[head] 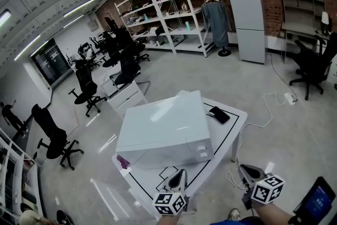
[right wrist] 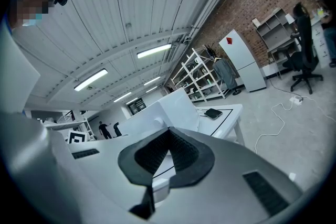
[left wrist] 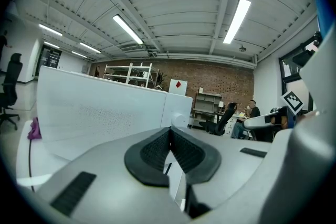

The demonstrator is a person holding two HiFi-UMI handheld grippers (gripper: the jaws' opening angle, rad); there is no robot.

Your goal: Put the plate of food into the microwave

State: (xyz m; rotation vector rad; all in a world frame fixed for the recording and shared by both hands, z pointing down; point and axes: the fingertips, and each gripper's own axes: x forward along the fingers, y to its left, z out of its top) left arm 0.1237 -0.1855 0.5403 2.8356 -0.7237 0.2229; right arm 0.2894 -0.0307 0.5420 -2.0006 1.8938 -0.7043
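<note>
Both claws are pinched closed and empty. The left claw (left wrist: 169, 131) and the right claw (right wrist: 169, 131) are held nearly level, side by side. The microwave (head: 163, 126) sits on the white surface (head: 235, 123), at the left claw's 12 o'clock. Only the left gripper view shows seated people (left wrist: 253, 112) beyond.

One microwave (head: 168, 129), one table (head: 235, 119), two tools (head: 179, 173) (head: 248, 169).
</note>
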